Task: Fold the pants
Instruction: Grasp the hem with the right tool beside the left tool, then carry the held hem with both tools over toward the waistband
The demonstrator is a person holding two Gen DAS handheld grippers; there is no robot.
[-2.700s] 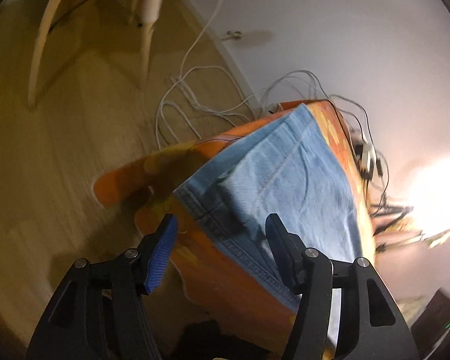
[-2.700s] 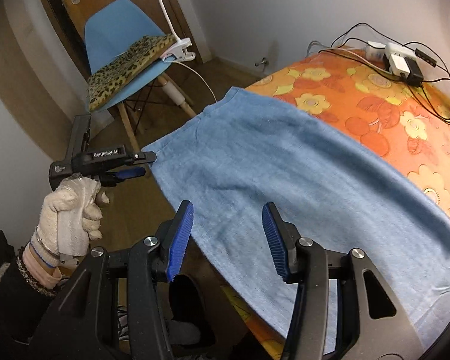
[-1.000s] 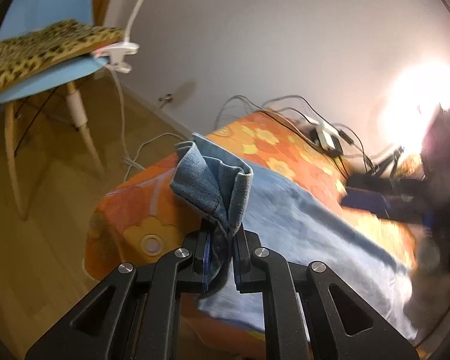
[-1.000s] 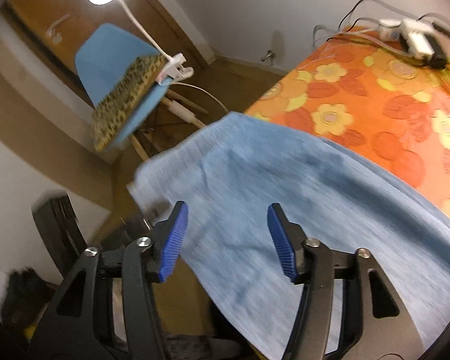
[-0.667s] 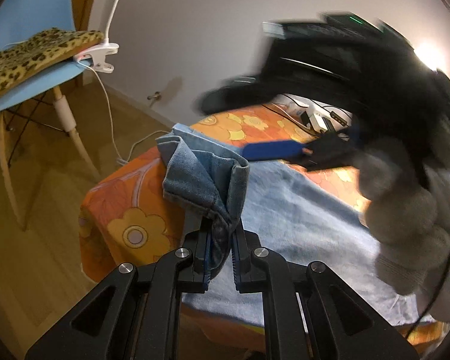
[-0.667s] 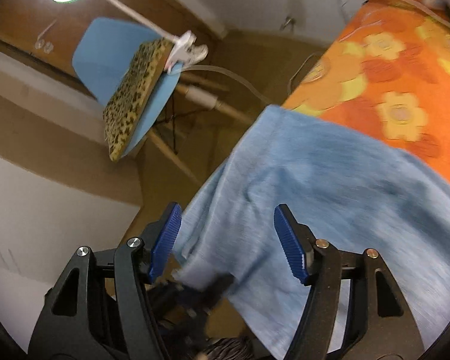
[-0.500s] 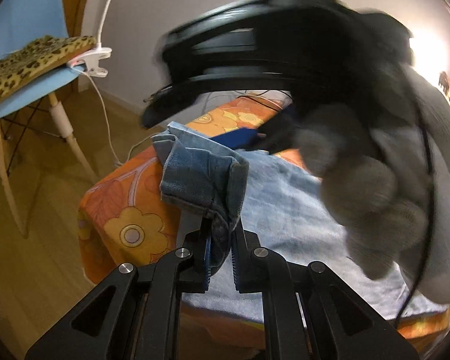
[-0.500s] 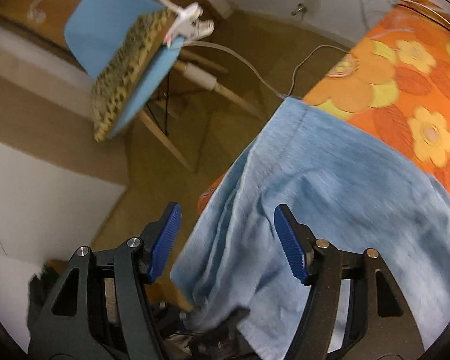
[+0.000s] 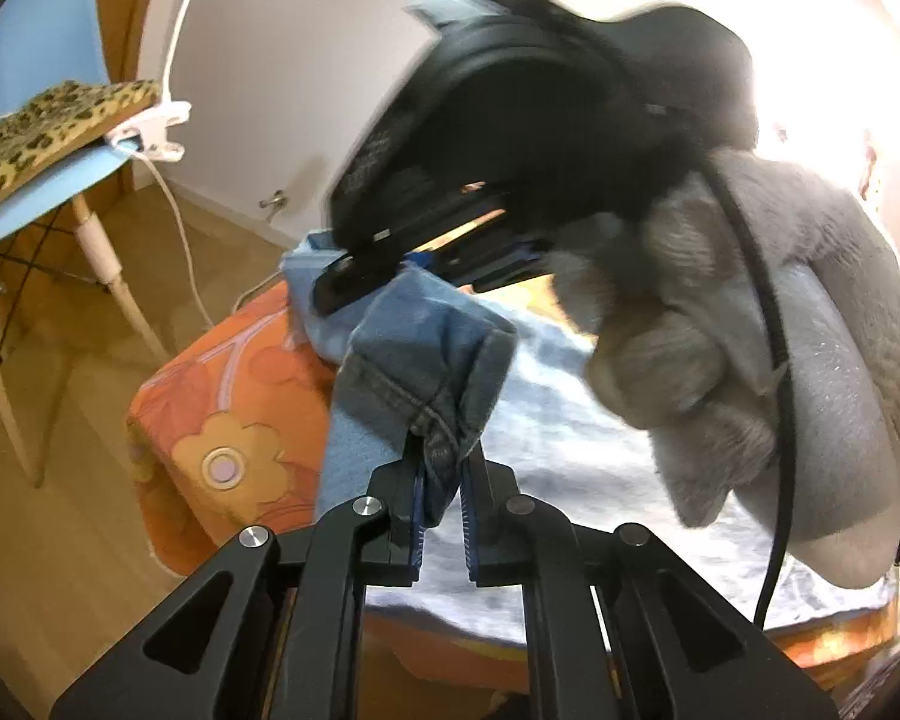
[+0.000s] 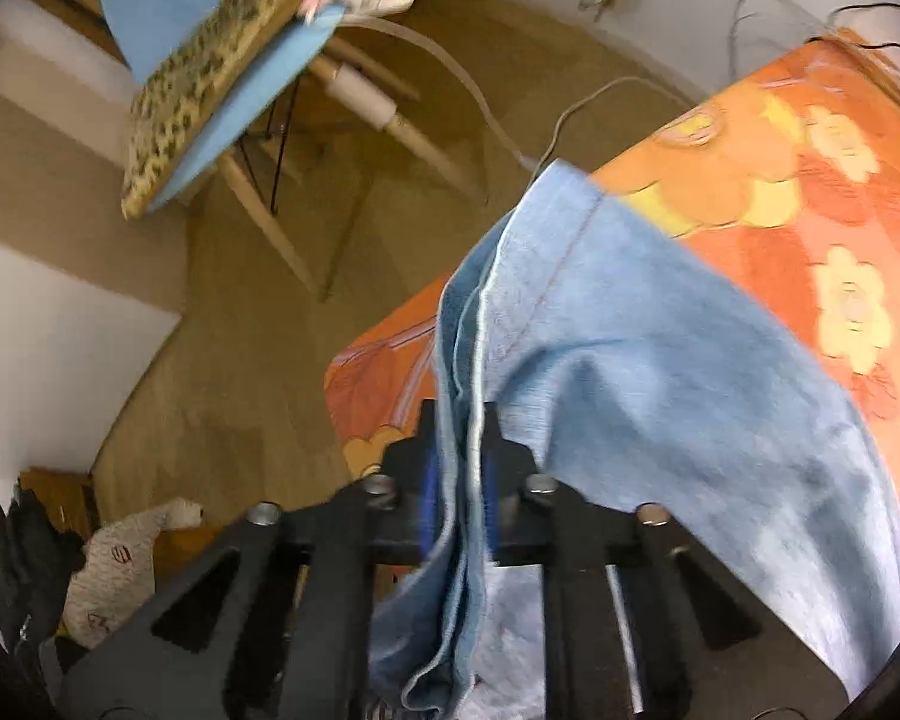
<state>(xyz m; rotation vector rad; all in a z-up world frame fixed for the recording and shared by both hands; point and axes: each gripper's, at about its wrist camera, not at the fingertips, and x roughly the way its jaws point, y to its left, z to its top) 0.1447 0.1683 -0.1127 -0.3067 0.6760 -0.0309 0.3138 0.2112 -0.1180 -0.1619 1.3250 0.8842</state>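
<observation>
Pinching pants — left hand-held gripper; right hand-held gripper just closed on them.

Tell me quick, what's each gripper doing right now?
Left gripper: shut on a bunched corner of the pants.
Right gripper: jaws have just been closing, now clamped on the pants' edge.

the left gripper pinches a bunched hem of the pants near the orange tablecloth's left corner, with a gloved hand right.
</observation>
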